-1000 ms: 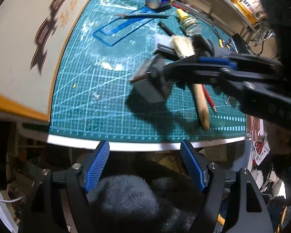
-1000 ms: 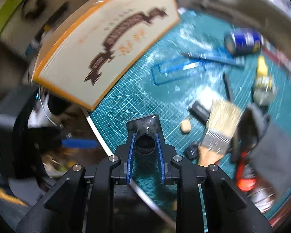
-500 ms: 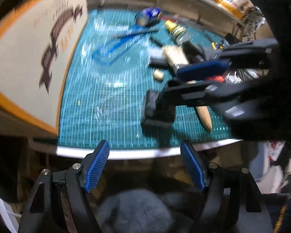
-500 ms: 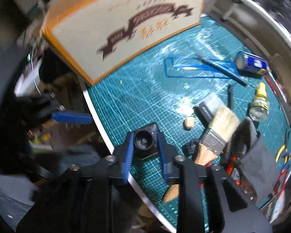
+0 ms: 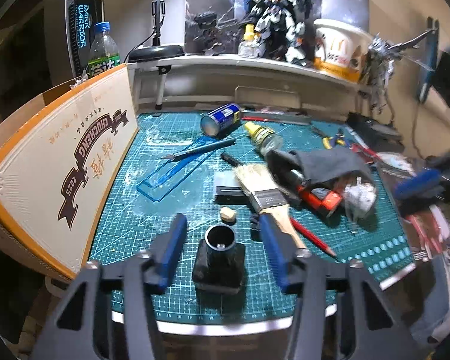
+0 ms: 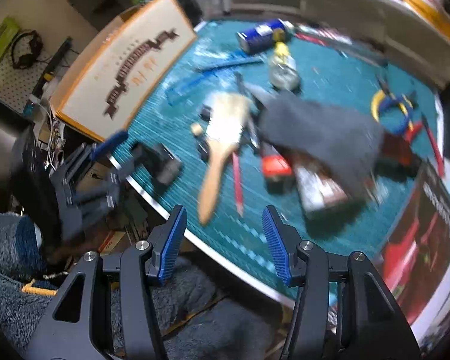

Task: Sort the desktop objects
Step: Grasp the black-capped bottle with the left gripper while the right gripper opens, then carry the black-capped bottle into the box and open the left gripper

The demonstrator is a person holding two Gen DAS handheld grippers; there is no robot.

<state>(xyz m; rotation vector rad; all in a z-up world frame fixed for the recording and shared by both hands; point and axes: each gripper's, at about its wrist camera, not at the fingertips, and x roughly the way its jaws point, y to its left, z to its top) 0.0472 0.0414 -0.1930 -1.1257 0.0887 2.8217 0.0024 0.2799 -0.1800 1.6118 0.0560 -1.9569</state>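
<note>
**Black holder between the left pads**

The left gripper (image 5: 222, 252) is closing around the black holder (image 5: 219, 259) near the mat's (image 5: 171, 210) front edge, pads not yet touching. The right gripper (image 6: 223, 240) is opening, empty. Next: clamp squarely, then lift.

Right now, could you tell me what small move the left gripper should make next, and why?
Probably keep closing the left gripper on the black holder. Its jaws are closing, the holder stands upright between them on the green mat, and the blue pads do not yet touch it.
</note>
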